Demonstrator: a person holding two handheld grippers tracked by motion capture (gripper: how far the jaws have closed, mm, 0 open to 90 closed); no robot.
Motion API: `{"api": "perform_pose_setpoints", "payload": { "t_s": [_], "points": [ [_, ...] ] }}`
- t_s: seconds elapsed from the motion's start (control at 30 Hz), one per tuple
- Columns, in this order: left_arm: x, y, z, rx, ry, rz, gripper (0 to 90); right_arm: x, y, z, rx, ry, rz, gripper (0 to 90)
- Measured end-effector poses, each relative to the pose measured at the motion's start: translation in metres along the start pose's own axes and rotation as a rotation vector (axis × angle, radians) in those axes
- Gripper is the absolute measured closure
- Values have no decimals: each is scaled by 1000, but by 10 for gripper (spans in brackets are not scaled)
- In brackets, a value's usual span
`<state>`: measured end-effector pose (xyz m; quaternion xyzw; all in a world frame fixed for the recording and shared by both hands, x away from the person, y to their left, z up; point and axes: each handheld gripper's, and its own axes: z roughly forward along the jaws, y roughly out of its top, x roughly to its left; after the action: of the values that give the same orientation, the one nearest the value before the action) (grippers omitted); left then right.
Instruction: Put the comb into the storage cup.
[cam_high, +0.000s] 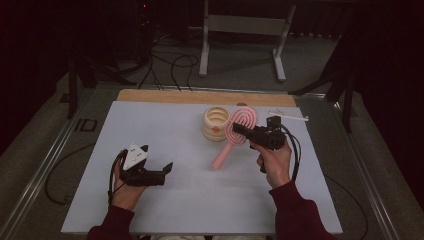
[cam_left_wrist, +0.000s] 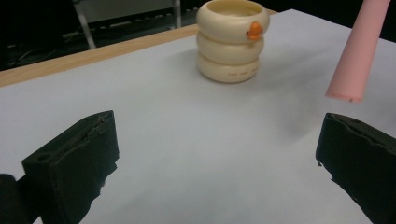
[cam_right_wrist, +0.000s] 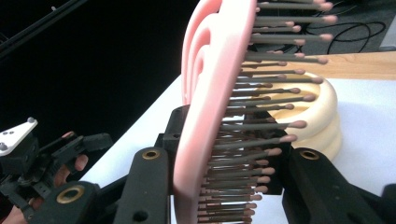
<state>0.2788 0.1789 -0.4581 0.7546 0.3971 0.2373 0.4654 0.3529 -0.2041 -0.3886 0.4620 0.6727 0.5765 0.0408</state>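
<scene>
A pink hairbrush (cam_high: 243, 122) hangs tilted above the table, its handle (cam_left_wrist: 359, 51) pointing down to the left. My right gripper (cam_high: 239, 130) is shut on the brush head (cam_right_wrist: 210, 93), with the bristles facing one jaw. Just behind the brush stands a cream container (cam_high: 215, 125) made of stacked rings, with a small orange mark (cam_left_wrist: 254, 30). My left gripper (cam_high: 157, 157) is low over the near left of the white table top (cam_high: 165, 125); its jaws stand wide open with nothing between them (cam_left_wrist: 219, 154). The left gripper (cam_right_wrist: 28, 158) also appears far off in the right gripper view.
A wooden strip (cam_high: 200, 96) runs along the table's far edge. A thin white stick (cam_high: 292, 117) lies at the back right. Beyond the table are a metal stand (cam_high: 245, 30) and cables (cam_high: 170, 65) on the floor.
</scene>
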Motion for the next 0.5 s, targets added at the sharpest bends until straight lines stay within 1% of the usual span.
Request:
{"api": "perform_pose_setpoints", "payload": {
  "t_s": [0.1,0.2,0.23,0.27,0.33,0.47,0.5],
  "points": [
    [5,-10,-7,-12,18,1,0,0,1,0,-6,-3,0,641],
    [9,-19,-14,-24,29,-10,0,-2,4,-2,-12,-8,-2,641],
    [11,-22,-16,-21,40,-12,0,-2,4,-2,-12,-8,-2,641],
    [11,-22,-16,-21,40,-12,0,-2,4,-2,-12,-8,-2,641],
    [18,-35,-25,-23,61,-27,0,-3,7,-3,-15,-14,-4,641],
    [23,-44,-33,-30,88,-25,0,-4,9,-4,-18,-19,-12,641],
    [23,-44,-33,-30,88,-25,0,-4,9,-4,-19,-21,-13,641]
  ]
}}
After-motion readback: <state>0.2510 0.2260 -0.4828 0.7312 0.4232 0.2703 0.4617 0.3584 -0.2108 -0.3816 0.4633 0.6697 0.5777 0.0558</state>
